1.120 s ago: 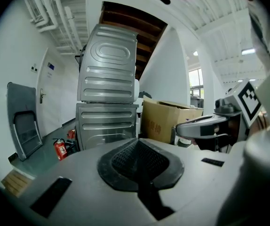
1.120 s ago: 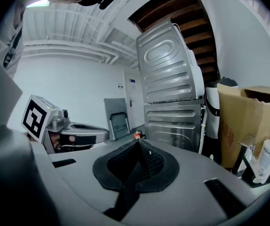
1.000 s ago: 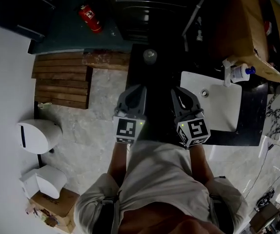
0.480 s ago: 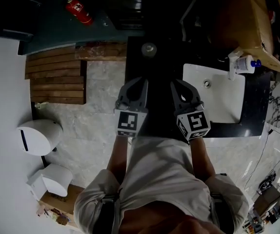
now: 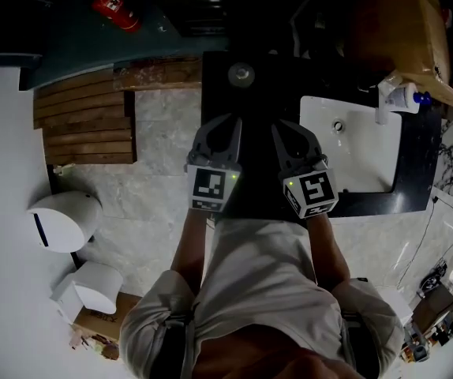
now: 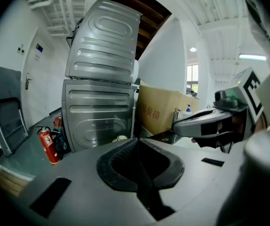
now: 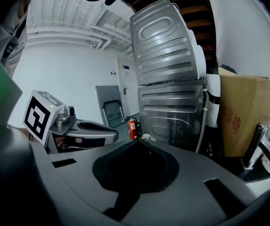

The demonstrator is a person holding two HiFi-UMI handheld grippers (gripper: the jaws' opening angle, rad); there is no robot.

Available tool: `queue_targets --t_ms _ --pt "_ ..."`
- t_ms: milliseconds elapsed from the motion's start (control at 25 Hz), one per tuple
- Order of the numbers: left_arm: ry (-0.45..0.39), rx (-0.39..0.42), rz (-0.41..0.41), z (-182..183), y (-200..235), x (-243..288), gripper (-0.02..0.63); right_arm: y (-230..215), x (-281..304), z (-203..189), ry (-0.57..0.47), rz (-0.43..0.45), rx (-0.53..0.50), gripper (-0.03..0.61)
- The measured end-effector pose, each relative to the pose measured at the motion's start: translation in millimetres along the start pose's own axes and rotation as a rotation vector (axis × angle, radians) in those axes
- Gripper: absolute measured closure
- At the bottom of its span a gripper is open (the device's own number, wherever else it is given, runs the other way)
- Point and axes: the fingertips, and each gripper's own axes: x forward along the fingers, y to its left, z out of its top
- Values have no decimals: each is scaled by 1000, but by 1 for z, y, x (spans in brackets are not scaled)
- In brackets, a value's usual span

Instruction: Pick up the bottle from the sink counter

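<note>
Left gripper [image 6: 137, 141]: jaws were together, tips meeting, nothing between them. Right gripper [image 7: 139, 142]: same, jaws closed tip to tip, empty. In the head view the two sat side by side, near each other but not touching. Both pointed forward over the near edge of a black counter [image 5: 416, 176], with the person's forearms behind them.

Bottle [image 5: 404, 98]: white body, blue cap, ahead of and far to the right of the right gripper. It was well apart from both grippers, and neither touched it. It sat at the far right corner of the white sink [image 5: 365, 172], just beside the faucet [image 5: 383, 105], with a cardboard box [image 5: 400, 30] behind it. Upright or lying could not be told from the head view. In the right gripper view it showed at the right edge, just past the faucet, against the box. The sink lay between the right gripper and the bottle, to that gripper's front right.

Straight ahead of both grippers was a small round cup-like thing [image 5: 241, 74] on the dark surface. Beyond it stood ribbed metal appliance panels [image 6: 102, 79], one above the other. A red fire extinguisher [image 5: 116, 8] stood ahead and left of the left gripper, on the floor beside the metal panels. Wooden slats [image 5: 84, 121] lay to the left of the left gripper. A white rounded unit [image 5: 61, 219] sat further left, level with the person.
</note>
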Motion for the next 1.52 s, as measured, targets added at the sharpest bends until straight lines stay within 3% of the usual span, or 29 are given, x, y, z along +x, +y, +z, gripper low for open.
queue_targets --t_ms 760,840,1520 --pt "74 21 -31 -31 24 41 606 -6 41 -24 50 2 25 581" --pt "84 23 -32 -34 25 46 534 -7 44 -27 55 4 29 581" --pt "139 37 -25 -55 40 73 465 -11 62 -41 82 19 48 581"
